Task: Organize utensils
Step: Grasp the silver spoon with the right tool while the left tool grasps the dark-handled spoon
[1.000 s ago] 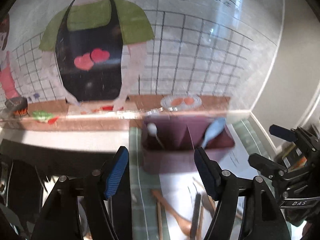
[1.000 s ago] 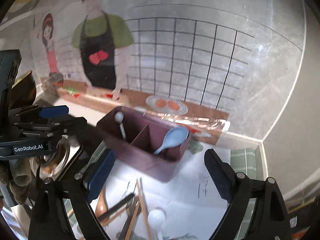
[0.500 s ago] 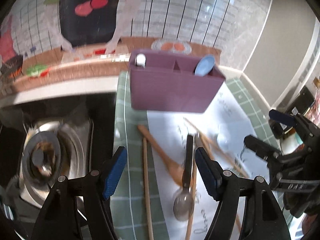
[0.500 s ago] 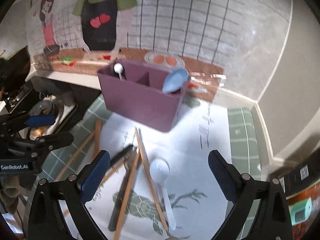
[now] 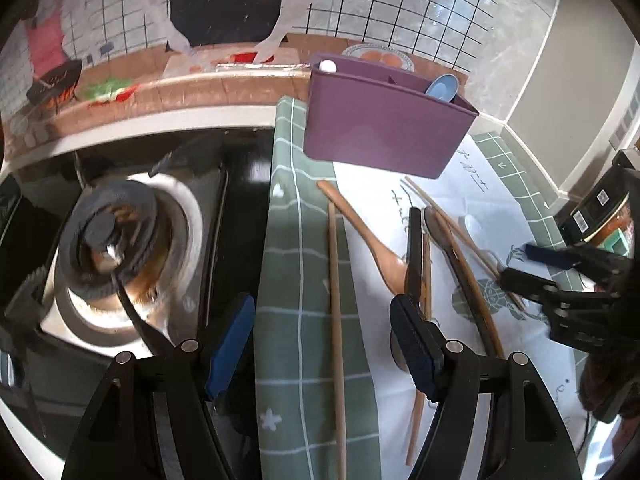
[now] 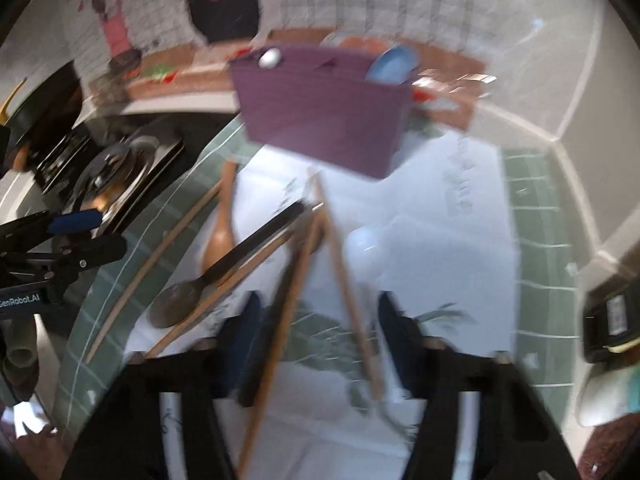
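A purple holder (image 5: 384, 124) (image 6: 324, 120) stands at the back with a white spoon (image 5: 328, 66) and a blue spoon (image 5: 440, 86) in it. In front lie a wooden spoon (image 5: 372, 248), a black-handled metal spoon (image 5: 414, 248), several wooden chopsticks and a white spoon (image 6: 364, 248). My left gripper (image 5: 322, 344) is open, low over one chopstick (image 5: 334, 300) that runs between its fingers untouched. My right gripper (image 6: 320, 340) (image 5: 520, 266) is closing, with two crossed chopsticks (image 6: 352, 300) between its jaws. The blur hides whether the pads touch them.
A gas burner (image 5: 108, 236) sits left of the green checked cloth (image 5: 288, 240). A white printed sheet (image 5: 472, 184) lies under most utensils. A black device (image 5: 596, 216) stands at the right edge. A tiled wall with a cartoon mural rises behind.
Both grippers have dropped and tilted down from the wall toward the utensils. The right jaws have narrowed around the chopsticks. The left jaws keep the same width.
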The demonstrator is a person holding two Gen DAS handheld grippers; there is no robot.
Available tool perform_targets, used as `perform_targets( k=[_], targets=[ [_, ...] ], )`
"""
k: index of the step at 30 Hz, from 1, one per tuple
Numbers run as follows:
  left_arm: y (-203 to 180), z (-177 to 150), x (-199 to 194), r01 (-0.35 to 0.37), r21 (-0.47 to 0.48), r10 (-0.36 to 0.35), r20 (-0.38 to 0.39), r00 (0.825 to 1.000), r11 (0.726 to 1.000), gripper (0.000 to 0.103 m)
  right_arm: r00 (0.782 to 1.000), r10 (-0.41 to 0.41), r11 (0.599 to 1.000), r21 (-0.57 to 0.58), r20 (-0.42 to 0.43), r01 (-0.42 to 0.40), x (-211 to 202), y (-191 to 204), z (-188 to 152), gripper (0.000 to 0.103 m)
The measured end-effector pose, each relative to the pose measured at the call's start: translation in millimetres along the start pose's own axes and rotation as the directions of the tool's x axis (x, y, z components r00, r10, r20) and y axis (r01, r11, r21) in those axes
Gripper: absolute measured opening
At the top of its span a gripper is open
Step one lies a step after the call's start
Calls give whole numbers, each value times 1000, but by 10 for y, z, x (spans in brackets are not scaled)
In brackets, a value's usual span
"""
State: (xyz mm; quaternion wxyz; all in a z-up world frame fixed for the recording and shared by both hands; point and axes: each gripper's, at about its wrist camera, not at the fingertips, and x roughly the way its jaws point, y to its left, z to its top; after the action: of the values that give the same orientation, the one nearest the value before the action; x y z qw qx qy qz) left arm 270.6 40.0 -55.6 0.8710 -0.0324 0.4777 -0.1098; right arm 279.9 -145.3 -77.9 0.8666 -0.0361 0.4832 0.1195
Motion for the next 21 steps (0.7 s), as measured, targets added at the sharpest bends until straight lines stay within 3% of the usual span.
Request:
perform_targets(
  k=[9, 13, 21],
  targets=[
    [-63, -129, -38, 1, 21, -1, -13, 1000, 1000, 70, 999, 44, 998, 33, -24, -44, 266, 148, 100, 16],
    [-101, -126, -1, 15, 24, -14, -30, 999, 1000, 70, 999, 20, 998, 53, -46, -17, 389, 114, 200, 16],
    [-255, 67, 158, 51, 78, -47, -55, 997, 996, 70, 996, 10, 999, 51, -85, -5, 440, 11, 171, 13]
  ],
)
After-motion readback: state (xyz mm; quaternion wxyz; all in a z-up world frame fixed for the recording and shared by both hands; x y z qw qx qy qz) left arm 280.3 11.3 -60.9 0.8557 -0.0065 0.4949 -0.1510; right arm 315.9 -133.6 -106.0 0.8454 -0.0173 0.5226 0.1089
